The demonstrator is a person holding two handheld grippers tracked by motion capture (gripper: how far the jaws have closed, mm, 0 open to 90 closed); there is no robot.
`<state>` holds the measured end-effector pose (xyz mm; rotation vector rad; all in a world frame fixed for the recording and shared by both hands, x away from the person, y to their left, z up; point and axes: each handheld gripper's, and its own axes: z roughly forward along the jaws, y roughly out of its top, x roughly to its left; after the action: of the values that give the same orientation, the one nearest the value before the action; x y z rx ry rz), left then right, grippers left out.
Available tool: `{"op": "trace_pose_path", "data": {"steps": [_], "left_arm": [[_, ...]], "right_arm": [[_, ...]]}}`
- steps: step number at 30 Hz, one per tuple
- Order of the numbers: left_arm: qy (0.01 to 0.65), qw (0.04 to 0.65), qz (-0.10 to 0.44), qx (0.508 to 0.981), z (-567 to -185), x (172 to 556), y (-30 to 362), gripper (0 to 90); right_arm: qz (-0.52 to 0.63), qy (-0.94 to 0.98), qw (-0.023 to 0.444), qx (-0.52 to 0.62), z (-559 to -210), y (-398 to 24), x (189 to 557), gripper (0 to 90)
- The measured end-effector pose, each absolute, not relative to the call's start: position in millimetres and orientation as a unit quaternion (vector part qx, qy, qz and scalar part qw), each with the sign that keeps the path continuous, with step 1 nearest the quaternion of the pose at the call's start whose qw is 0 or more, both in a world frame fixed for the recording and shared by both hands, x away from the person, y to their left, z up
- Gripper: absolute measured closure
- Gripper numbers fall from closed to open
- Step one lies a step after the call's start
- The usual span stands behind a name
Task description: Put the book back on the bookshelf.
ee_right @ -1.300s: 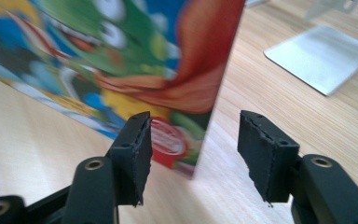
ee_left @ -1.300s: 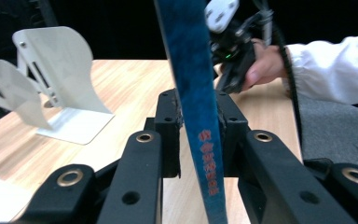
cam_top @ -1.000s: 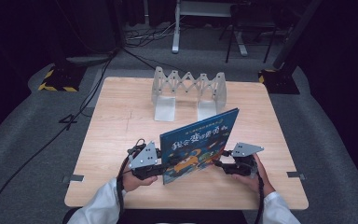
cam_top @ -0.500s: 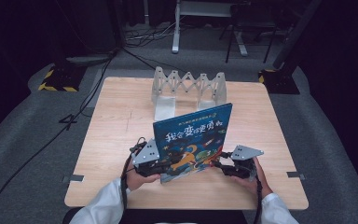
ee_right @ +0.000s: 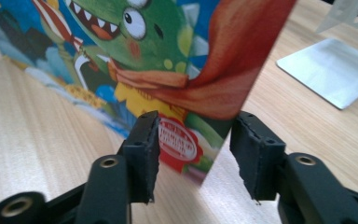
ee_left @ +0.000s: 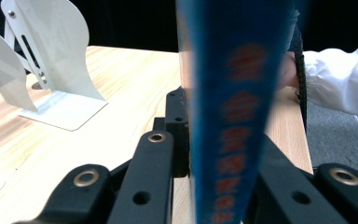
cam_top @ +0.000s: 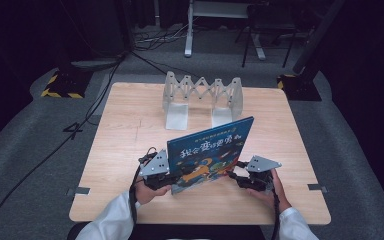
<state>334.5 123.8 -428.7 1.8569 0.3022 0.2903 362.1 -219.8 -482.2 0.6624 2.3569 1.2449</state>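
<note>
High view shows one picture book standing upright on its lower edge near the front of one wooden worktop, its blue cover with a dinosaur drawing and a line of large characters facing the person. Two grippers flank it, one at each lower corner. The left gripper is clamped on the book's spine edge: in the left gripper view the blue spine runs up between the two black fingers, which have just been closing and now press on it from both sides. The right gripper sits at the book's other lower corner with its fingers part-way apart; in the right gripper view the two pads straddle the corner of the cover without pressing on it, a clear gap showing on the right side, and they have just been opening a little. Two hands hold the grippers, each coming out of a white sleeve at the bottom edge of the high view. Behind the book, well apart from it toward the far side of the worktop, stands one pale expandable book rack with a scissor lattice between its uprights and two flat base plates resting on the wood. One of those plates appears beyond the book in the right gripper view.
</note>
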Motion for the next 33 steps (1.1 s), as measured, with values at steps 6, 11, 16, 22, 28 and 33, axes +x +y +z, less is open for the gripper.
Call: {"op": "trace_pose_path", "data": {"steps": [6, 11, 16, 22, 28, 33], "left_arm": [[0.128, 0.573, 0.145, 0.797, -428, 333, 125, 82.9], [0.133, 0.571, 0.156, 0.795, -429, 336, 130, 82.9], [0.149, 0.568, 0.167, 0.792, -429, 338, 137, 82.9], [0.175, 0.563, 0.187, 0.786, -428, 342, 145, 82.9], [0.190, 0.559, 0.207, 0.781, -426, 344, 147, 82.9], [0.198, 0.560, 0.220, 0.774, -424, 344, 149, 83.0]], "right_arm": [[0.434, 0.840, 0.199, 0.257, -483, -227, 363, 45.0], [0.423, 0.842, 0.193, 0.274, -484, -241, 360, 39.4], [0.405, 0.842, 0.177, 0.309, -486, -255, 358, 29.2], [0.381, 0.836, 0.186, 0.349, -493, -278, 354, 30.6], [0.371, 0.831, 0.199, 0.364, -494, -287, 354, 32.0], [0.355, 0.838, 0.205, 0.361, -496, -287, 355, 32.5]]}}
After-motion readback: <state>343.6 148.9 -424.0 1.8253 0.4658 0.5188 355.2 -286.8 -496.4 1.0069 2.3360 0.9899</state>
